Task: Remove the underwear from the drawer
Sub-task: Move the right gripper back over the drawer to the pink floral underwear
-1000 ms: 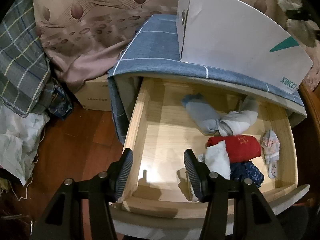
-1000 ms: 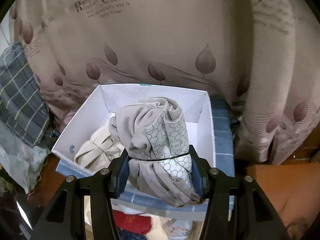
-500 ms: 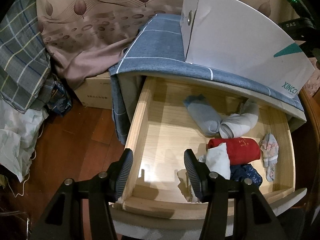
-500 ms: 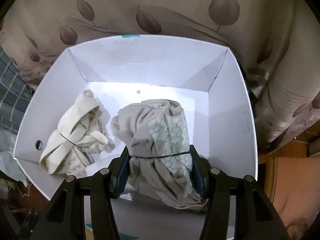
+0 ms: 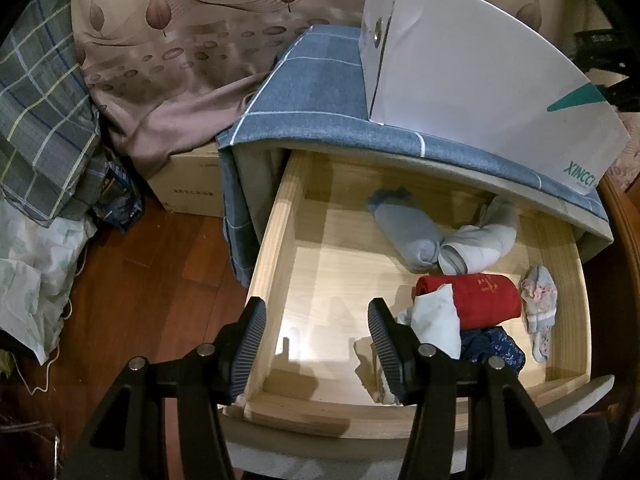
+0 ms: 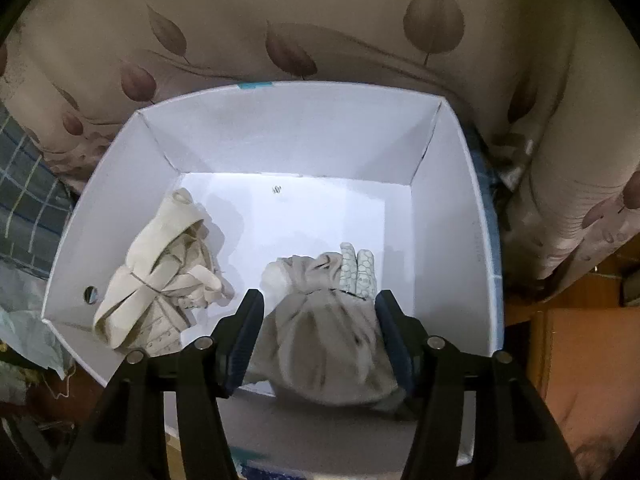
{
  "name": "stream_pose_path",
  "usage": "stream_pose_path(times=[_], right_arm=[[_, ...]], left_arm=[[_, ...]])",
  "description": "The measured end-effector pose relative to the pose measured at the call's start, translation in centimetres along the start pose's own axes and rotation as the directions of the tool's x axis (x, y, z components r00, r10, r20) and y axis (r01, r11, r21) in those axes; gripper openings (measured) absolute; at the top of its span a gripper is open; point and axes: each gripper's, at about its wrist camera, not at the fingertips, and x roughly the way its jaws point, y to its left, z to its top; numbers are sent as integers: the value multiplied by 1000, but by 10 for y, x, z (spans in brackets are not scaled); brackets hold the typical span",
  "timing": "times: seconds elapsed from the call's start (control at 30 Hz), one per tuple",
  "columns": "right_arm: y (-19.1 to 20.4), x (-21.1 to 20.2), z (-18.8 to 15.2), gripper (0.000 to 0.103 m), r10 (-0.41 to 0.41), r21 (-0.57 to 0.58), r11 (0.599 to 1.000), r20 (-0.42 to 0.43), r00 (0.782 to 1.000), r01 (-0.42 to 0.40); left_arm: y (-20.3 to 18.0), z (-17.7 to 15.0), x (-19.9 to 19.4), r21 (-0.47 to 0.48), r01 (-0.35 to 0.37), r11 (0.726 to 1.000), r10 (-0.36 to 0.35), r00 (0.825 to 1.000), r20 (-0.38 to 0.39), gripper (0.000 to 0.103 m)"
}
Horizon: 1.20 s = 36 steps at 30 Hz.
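Note:
In the left wrist view the wooden drawer (image 5: pixel 276 256) stands pulled open. It holds rolled underwear: a pale blue roll (image 5: pixel 404 232), a white roll (image 5: pixel 478 242), a red roll (image 5: pixel 480 296), a white piece (image 5: pixel 436 320) and a dark blue piece (image 5: pixel 492 346). My left gripper (image 5: pixel 316 330) is open and empty above the drawer's front left corner. In the right wrist view my right gripper (image 6: pixel 318 326) is open above the white box (image 6: pixel 460 208). A grey bundle (image 6: pixel 328 336) with a honeycomb print, blurred, lies between the fingers, low in the box. A cream bundle (image 6: pixel 160 276) lies at the box's left.
The white box (image 5: pixel 480 92) stands on the blue checked cloth (image 5: pixel 316 96) covering the cabinet. A small patterned sock (image 5: pixel 538 308) lies at the drawer's right. A cardboard box (image 5: pixel 188 184), plaid fabric (image 5: pixel 36 120) and a curtain (image 6: pixel 320 20) surround the cabinet on the wooden floor.
My right gripper has opened and let go of the grey bundle, which has dropped lower into the white box. My left gripper stays open over the drawer.

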Motion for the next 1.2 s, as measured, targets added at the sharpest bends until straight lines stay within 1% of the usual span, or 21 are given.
stream_pose_path(times=[0.07, 0.23, 0.37, 0.5, 0.57, 0.63, 0.77, 0.87, 1.1, 1.2], right_arm=[[-1, -14, -4, 56, 5, -11, 1000, 28, 1000, -5], [-6, -50, -24, 56, 69, -28, 997, 64, 996, -68], [-6, -70, -53, 55, 113, -80, 991, 42, 993, -109], [-6, -69, -96, 55, 117, -132, 984, -32, 993, -120], [-9, -59, -117, 55, 111, -140, 983, -75, 991, -121], [-13, -40, -137, 55, 78, -141, 985, -129, 989, -96], [-23, 3, -165, 54, 37, -122, 990, -224, 974, -65], [-25, 31, -175, 54, 11, -122, 991, -266, 964, -45], [-28, 84, -184, 54, -54, -151, 988, -307, 950, 7], [-24, 99, -185, 54, -78, -171, 985, -318, 945, 24]], left_arm=[[0, 0, 1, -1, 0, 1000, 0, 1000, -6, 54], [1, 0, 3, -3, 1, 1000, -1, 1000, -11, 54], [1, -1, 2, 0, -1, 1000, 1, 1000, -16, 54], [1, -1, 3, -1, 4, 1000, -4, 1000, -24, 54], [2, -1, 4, -2, 4, 1000, -5, 1000, -27, 54], [1, -1, 4, -2, 3, 1000, -3, 1000, -29, 54], [1, -1, 6, 1, 4, 1000, -4, 999, -36, 54], [0, 0, 6, 0, 6, 1000, -6, 999, -41, 54], [-2, -1, 10, 6, 7, 1000, -7, 998, -56, 54], [-3, -1, 11, 9, 8, 1000, -7, 998, -62, 54]])
